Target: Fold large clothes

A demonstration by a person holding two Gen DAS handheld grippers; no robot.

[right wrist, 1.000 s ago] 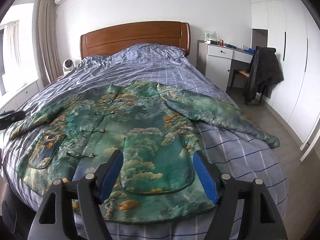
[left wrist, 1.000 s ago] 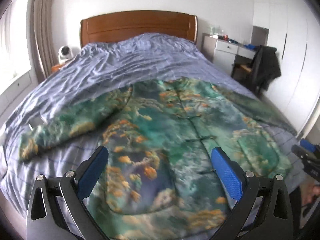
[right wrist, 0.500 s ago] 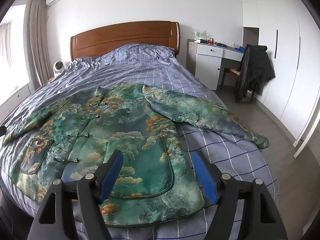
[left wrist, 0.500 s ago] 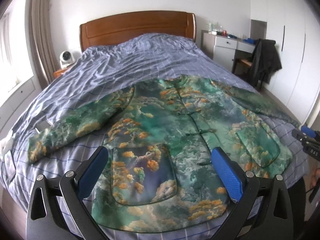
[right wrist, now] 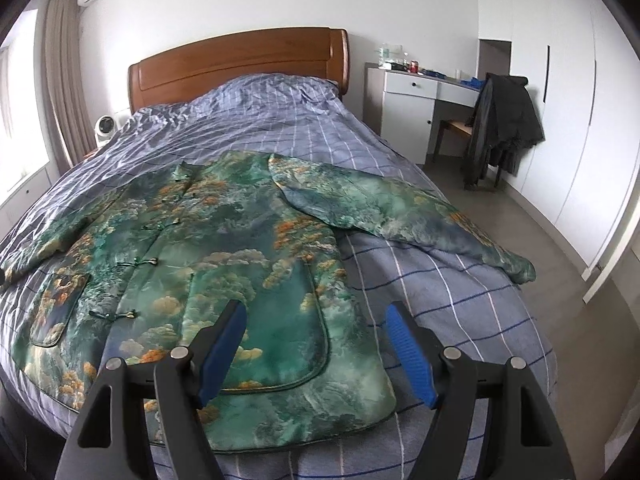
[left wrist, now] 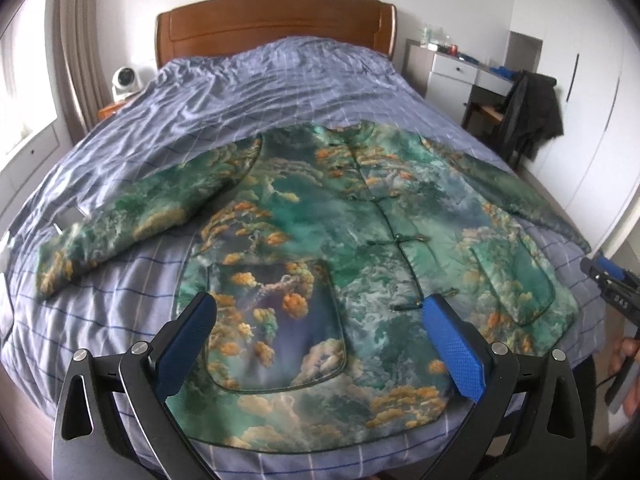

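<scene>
A green jacket [left wrist: 360, 216] printed with orange and white clouds lies flat, front up, on the bed [left wrist: 248, 92], sleeves spread to both sides. My left gripper [left wrist: 320, 308] hovers open above the hem by the left pocket, nothing between its blue pads. In the right wrist view the same jacket [right wrist: 240, 248] fills the near bed, and my right gripper [right wrist: 316, 316] hangs open over its right pocket and hem edge, holding nothing. The right sleeve [right wrist: 400, 212] reaches toward the bed's right side. The right gripper [left wrist: 612, 280] also shows at the left wrist view's right edge.
A wooden headboard [right wrist: 240, 64] stands at the far end. A white desk [right wrist: 412, 88] and a chair with a dark coat [right wrist: 500, 128] stand right of the bed. A small white fan [left wrist: 126, 82] sits at the left. Grey floor [right wrist: 540, 240] runs along the right side.
Both views have shifted a little: the jacket sits slightly further left in the right wrist view, and the left wrist view has steadied from blur. Both grippers stay open.
</scene>
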